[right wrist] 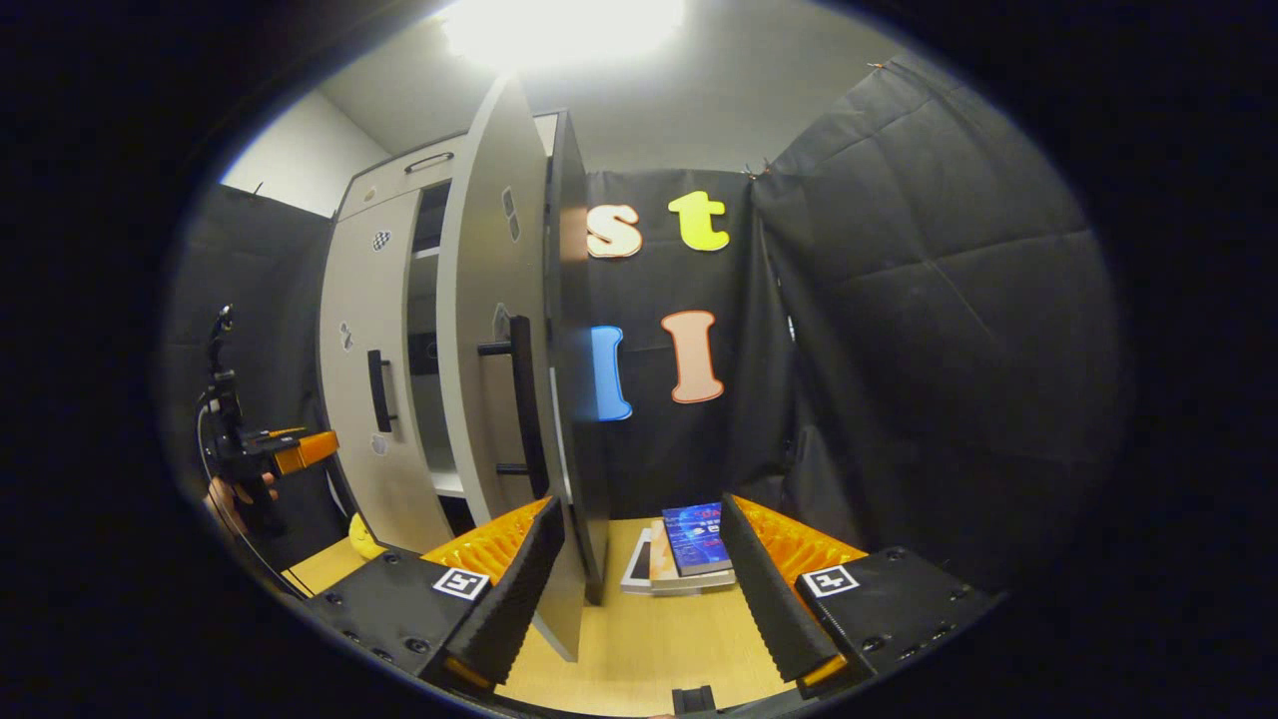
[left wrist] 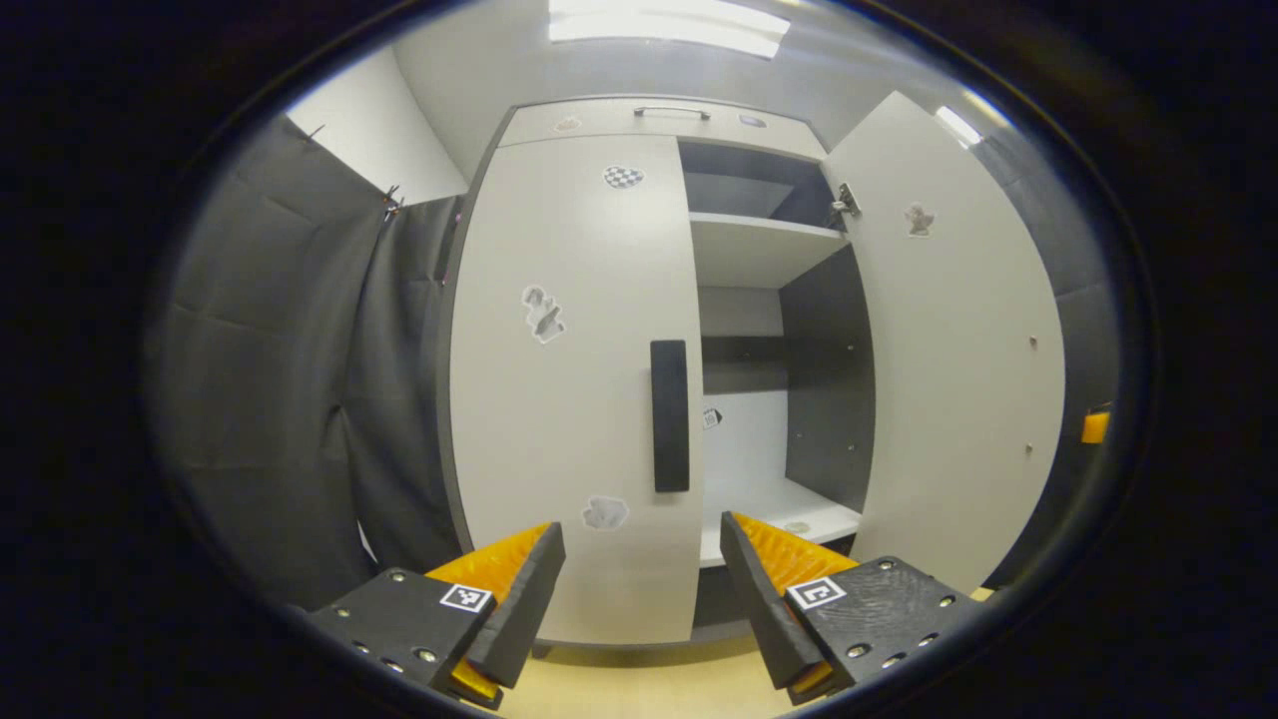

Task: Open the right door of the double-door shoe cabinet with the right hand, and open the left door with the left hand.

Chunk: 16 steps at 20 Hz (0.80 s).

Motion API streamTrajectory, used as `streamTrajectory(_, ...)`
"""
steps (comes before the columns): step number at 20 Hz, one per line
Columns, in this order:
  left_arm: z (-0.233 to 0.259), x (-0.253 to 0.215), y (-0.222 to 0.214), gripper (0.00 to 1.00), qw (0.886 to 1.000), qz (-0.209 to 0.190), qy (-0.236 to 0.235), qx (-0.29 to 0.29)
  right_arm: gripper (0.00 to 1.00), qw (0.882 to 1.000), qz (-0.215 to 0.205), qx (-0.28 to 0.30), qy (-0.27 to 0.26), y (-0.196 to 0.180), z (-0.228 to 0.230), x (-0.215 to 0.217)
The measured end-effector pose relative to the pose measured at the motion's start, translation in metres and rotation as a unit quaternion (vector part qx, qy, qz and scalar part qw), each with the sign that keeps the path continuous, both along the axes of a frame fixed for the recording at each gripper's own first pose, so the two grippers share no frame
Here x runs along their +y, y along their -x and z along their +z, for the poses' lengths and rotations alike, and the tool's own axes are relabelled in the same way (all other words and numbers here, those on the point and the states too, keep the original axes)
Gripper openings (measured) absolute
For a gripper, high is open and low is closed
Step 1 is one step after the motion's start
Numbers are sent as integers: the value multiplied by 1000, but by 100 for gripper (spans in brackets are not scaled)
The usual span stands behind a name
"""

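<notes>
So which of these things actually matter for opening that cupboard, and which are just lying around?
Part of the job:
- left door, closed, with its handle
- right door, already swung open
- left gripper, open, facing the handle
- right gripper, open

Just lying about:
- stack of books on the floor
- yellow object by the cabinet base

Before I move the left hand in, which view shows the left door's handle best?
The left gripper view: the left door's handle faces the camera, a dark vertical bar just above and between the open left tongs. The right gripper view shows the same handle small, far off and side-on.
</notes>
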<state>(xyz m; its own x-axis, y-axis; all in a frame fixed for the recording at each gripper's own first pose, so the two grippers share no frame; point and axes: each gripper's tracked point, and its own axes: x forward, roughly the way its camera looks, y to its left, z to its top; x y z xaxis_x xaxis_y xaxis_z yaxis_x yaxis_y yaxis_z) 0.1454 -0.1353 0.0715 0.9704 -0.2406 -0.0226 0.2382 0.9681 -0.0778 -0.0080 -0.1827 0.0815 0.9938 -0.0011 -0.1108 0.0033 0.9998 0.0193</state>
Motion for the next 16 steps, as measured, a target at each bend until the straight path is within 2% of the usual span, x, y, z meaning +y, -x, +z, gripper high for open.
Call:
streamTrajectory(7,34,-25,-59,92,999,-28,3,-16,97,999,-39,18,-24,24,-18,-25)
streamTrajectory(16,38,-39,-125,91,1000,-12,-1,-6,98,996,-75,50,14,41,-43,-45)
